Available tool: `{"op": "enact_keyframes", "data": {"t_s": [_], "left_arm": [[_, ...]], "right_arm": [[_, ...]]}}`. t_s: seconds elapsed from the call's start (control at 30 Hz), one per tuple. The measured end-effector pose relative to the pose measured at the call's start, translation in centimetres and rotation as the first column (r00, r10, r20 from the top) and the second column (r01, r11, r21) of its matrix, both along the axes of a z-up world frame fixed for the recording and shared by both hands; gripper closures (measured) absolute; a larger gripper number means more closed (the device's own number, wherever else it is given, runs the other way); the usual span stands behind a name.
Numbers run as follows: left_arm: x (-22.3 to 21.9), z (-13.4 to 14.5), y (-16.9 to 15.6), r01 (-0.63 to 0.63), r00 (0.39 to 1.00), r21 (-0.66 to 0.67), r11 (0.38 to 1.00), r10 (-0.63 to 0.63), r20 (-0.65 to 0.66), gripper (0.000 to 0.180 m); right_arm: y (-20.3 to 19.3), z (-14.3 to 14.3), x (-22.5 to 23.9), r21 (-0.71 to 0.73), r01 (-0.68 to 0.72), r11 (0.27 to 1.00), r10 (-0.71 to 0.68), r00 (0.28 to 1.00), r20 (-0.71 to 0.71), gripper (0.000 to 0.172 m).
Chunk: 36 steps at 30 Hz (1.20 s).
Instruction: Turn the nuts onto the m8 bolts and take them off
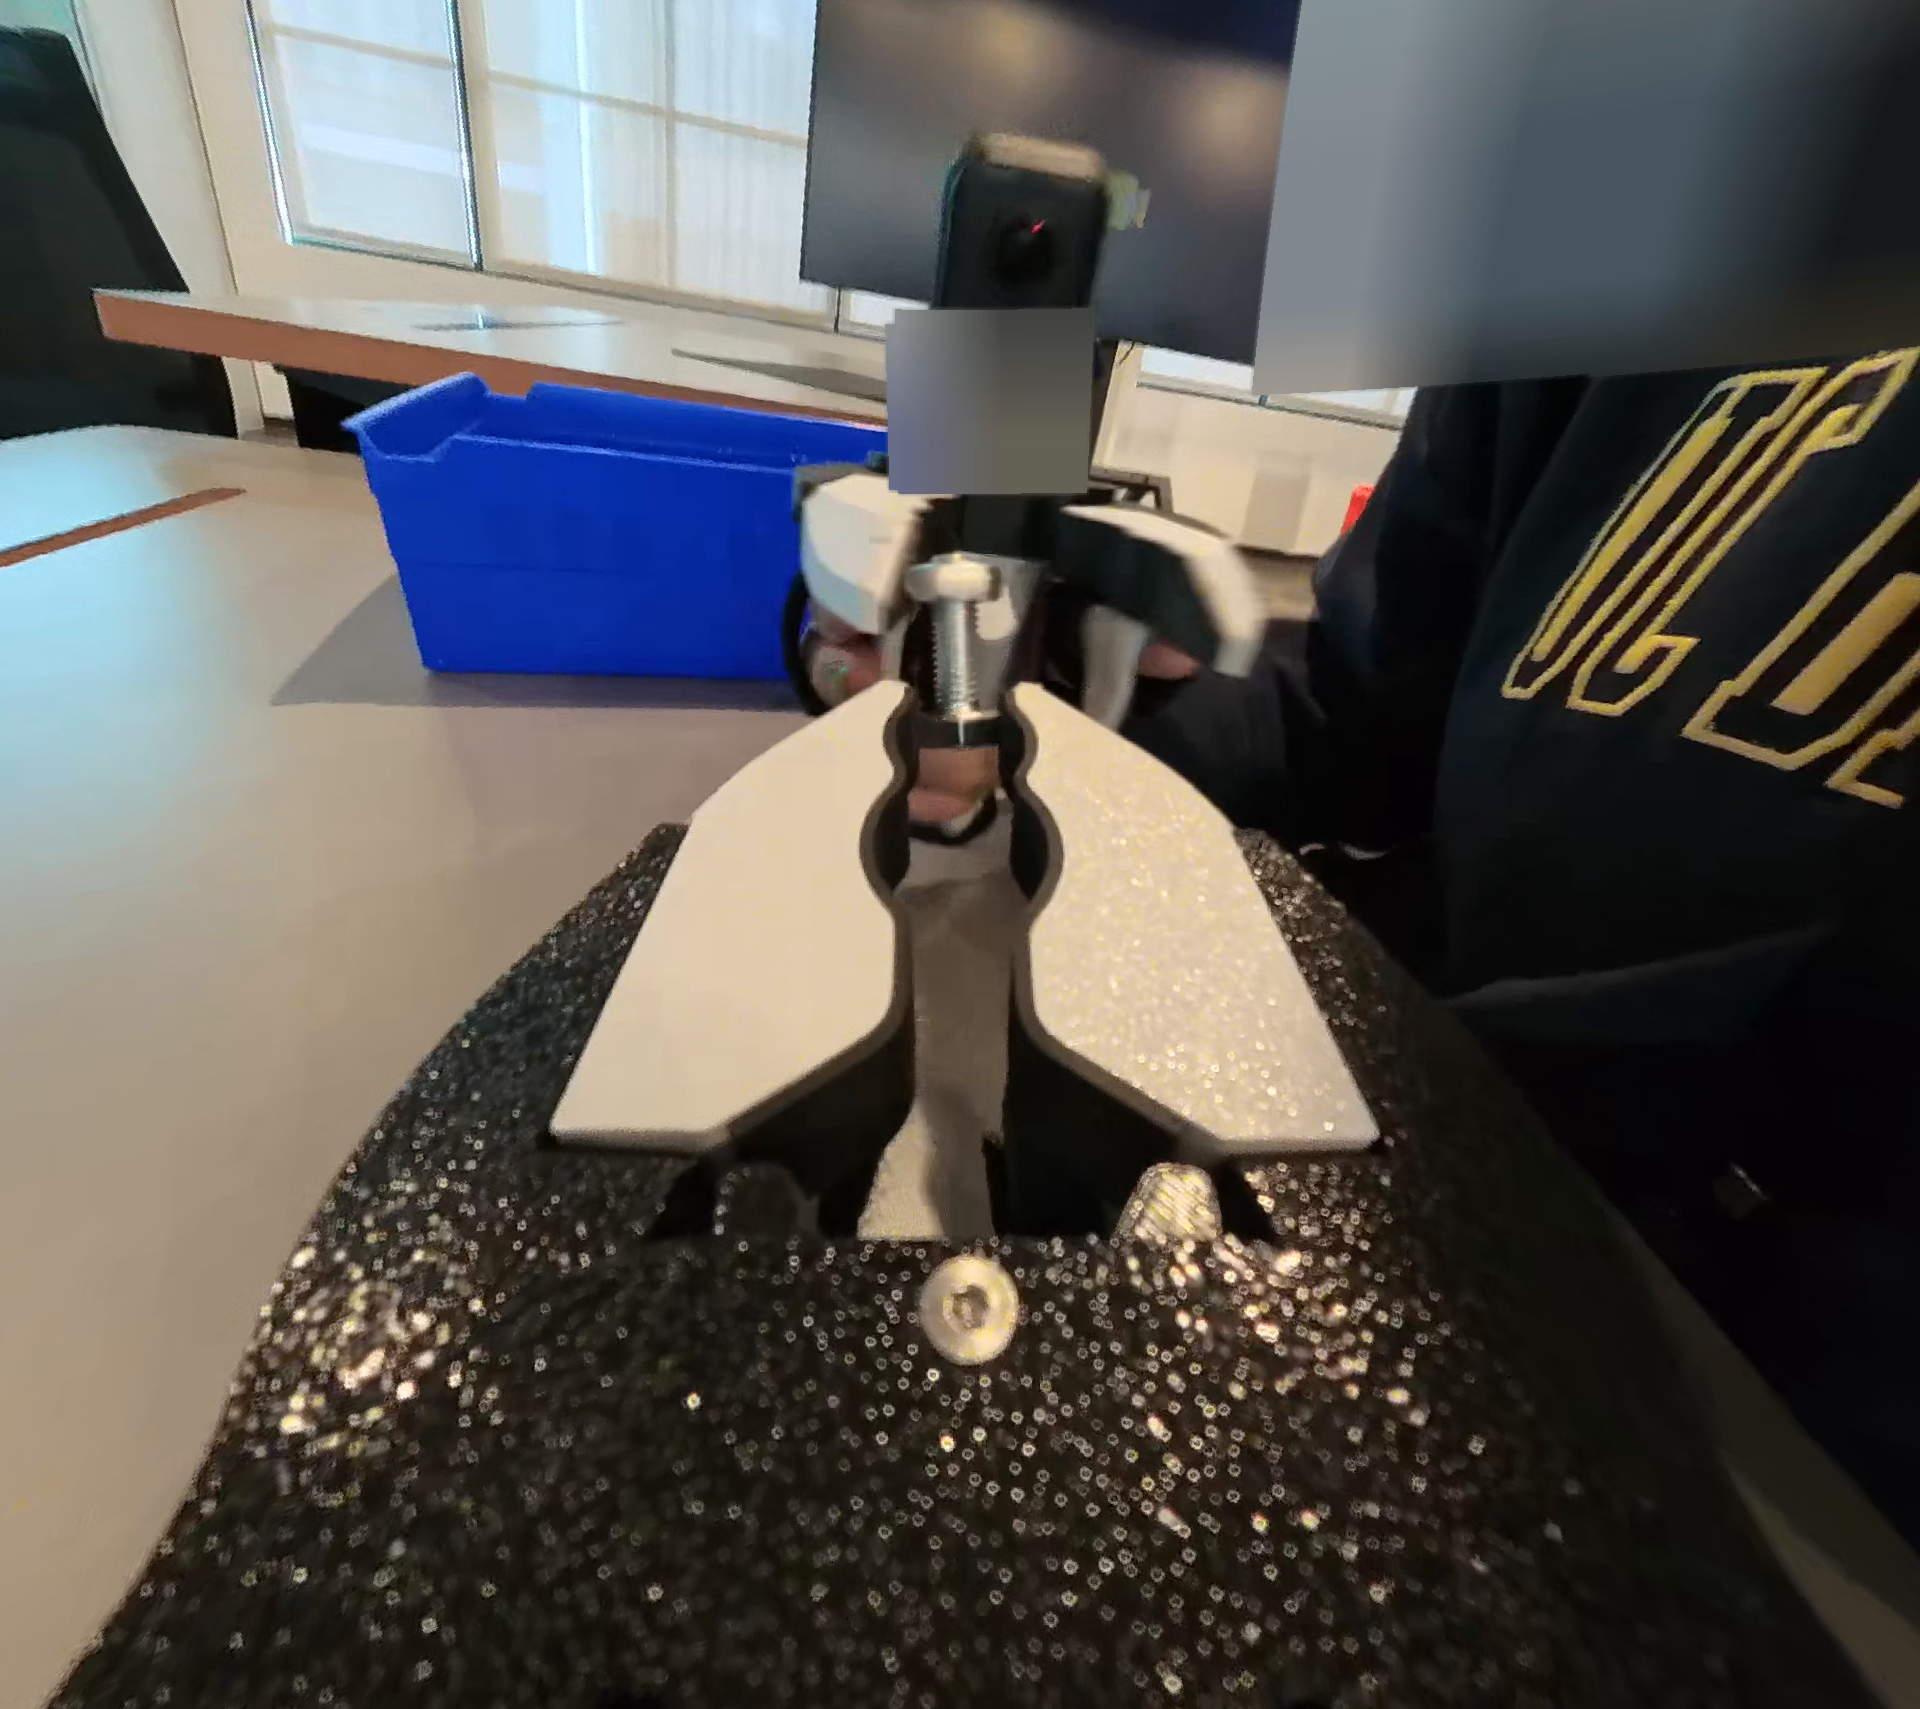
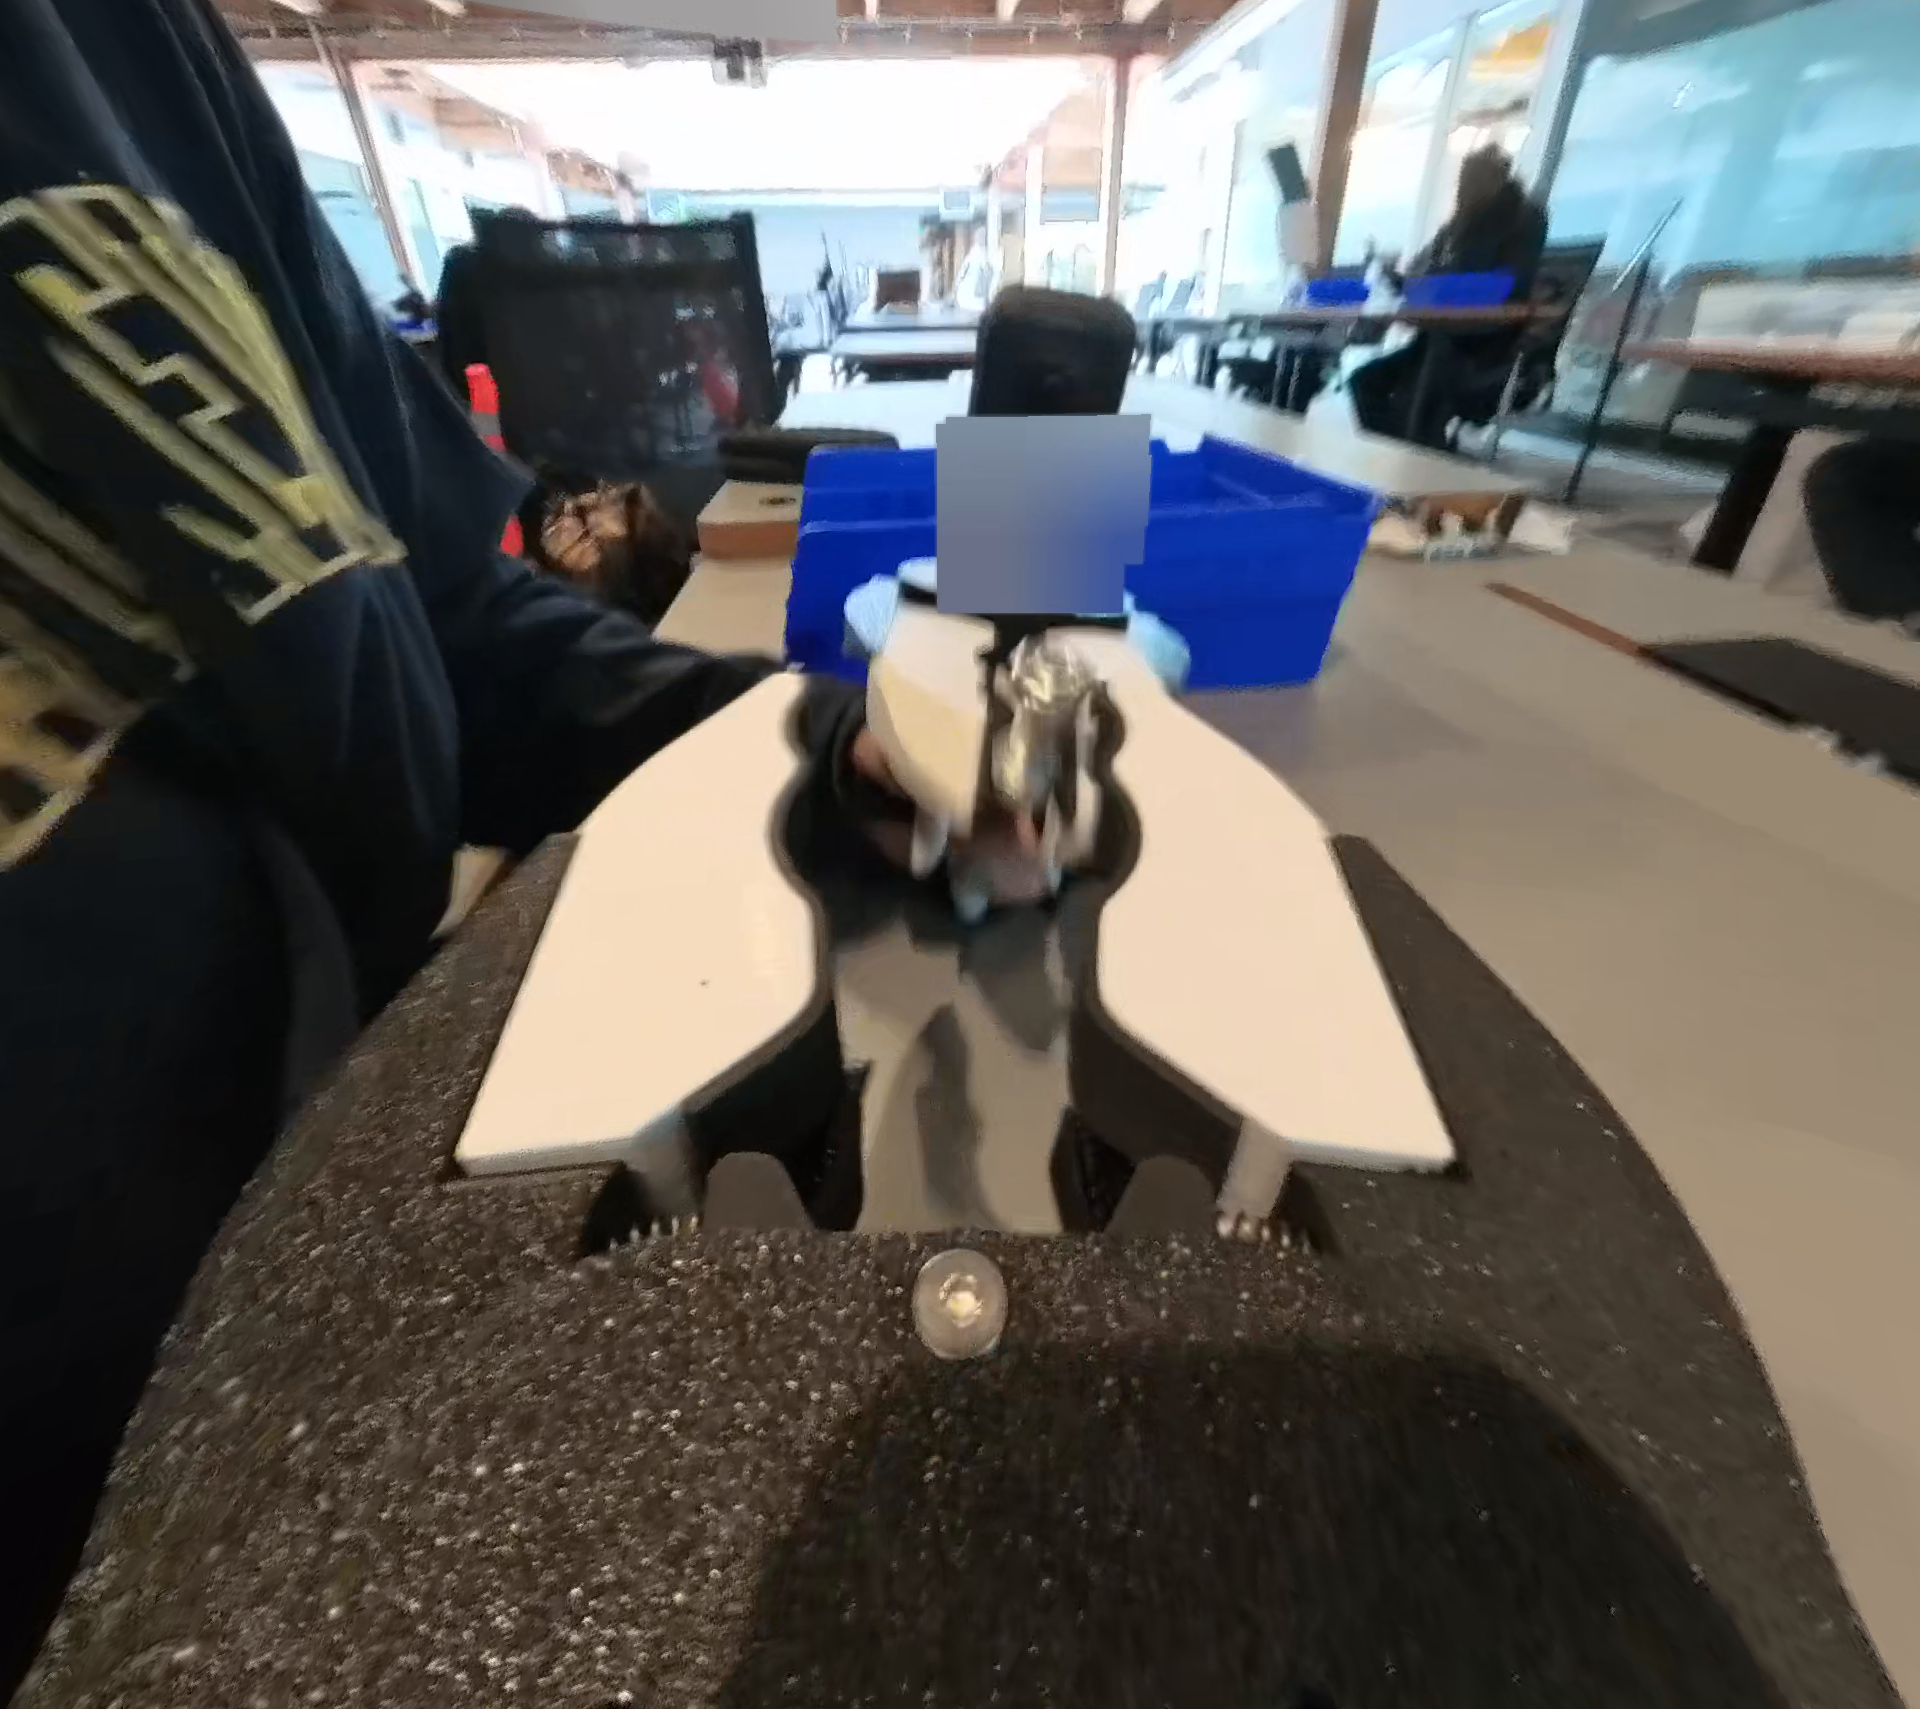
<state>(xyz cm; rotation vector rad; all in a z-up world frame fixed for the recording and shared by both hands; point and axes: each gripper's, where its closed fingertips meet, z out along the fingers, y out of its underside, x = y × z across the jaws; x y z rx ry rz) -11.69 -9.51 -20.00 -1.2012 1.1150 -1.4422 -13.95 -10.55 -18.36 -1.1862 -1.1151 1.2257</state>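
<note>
Bolt (image 1: 961, 641): silver, threaded along its shank, hex head uppermost, standing upright in the air above the counter (image 1: 208, 828); its lower end sits in a dark nut (image 1: 956, 732) pinched between the tips of the left gripper (image 1: 956, 729), whose jaws stand narrow with both pads pressed on the nut's flats. Right gripper (image 2: 961, 755): jaws wide, nothing pressed by its pads; seen from the left wrist view it faces the bolt from the far side, its white fingers (image 1: 852, 558) spread either side of the head; its own view is blurred, and whether a pad touches the head cannot be told. Step in hand, as judged: turning bolt against nut, direction not readable here. To do it well: keep the left grip square on the flats so the nut does not tip; close the right gripper on the head, not the thread; hold the shank in line with the nut to avoid cross-threading; turn in short strokes and regrip. Surroundings: blue bin (image 1: 582, 547) behind on the counter; person's dark sleeve (image 1: 1351, 724) at the side.
</note>
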Motion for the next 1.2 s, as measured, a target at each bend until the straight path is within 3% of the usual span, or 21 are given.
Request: {"op": "enact_keyframes", "data": {"t_s": [0.07, 0.13, 0.23, 0.47, 0.53, 0.6, 0.7, 0.8, 1.2], "left_arm": [[-0.2, 0.2, 0.3, -0.013, 1.0, -0.019, 1.0, 0.013, 0.018, 0.167], [-0.4, 0.3, 0.5, -0.01, 0.999, -0.038, 0.999, 0.011, 0.034, 0.167], [-0.2, 0.1, 0.3, -0.002, 1.0, -0.027, 1.0, 0.002, 0.013, 0.167], [0.2, -0.3, 0.0, 0.009, 1.0, -0.009, 1.0, -0.01, -0.021, 0.167], [0.0, 0.0, 0.1, 0.008, 1.0, -0.018, 1.0, -0.008, 0.0, 0.167], [-0.2, 0.2, 0.3, 0.001, 1.0, -0.032, 0.999, 0.0, 0.021, 0.167], [-0.4, 0.3, 0.5, 0.004, 0.999, -0.05, 0.999, -0.002, 0.036, 0.167], [-0.2, 0.2, 0.3, 0.01, 1.0, -0.038, 0.999, -0.009, 0.017, 0.167], [0.7, -0.6, -0.5, 0.035, 0.998, 0.002, 0.999, -0.035, -0.055, 0.167]], "right_arm": [[-0.4, 0.2, 2.2, -0.024, -0.044, 0.999, 0.043, 0.999, -0.033, 0.145], [0.9, 0.9, 3.2, -0.04, 0.035, 0.999, -0.039, 0.994, -0.1, 0.133], [1.6, 0.6, 2.0, -0.004, 0.103, 0.995, -0.103, 0.993, -0.064, 0.117], [0.1, 0.3, -1.1, 0.015, 0.018, 1.0, -0.017, 1.0, -0.024, 0.115], [0.1, -0.2, -0.2, 0.038, 0.026, 0.999, -0.026, 1.0, 0.012, 0.123], [0.0, -0.1, 1.7, 0.01, -0.017, 1.0, 0.017, 1.0, 0.0, 0.147], [1.4, 1.2, 3.0, -0.037, 0.059, 0.998, -0.063, 0.993, -0.103, 0.138], [2.2, 0.1, 2.1, 0.001, 0.132, 0.991, -0.132, 0.991, -0.026, 0.136], [1.5, -0.5, 0.5, -0.021, 0.071, 0.997, -0.071, 0.997, 0.009, 0.156]]}}
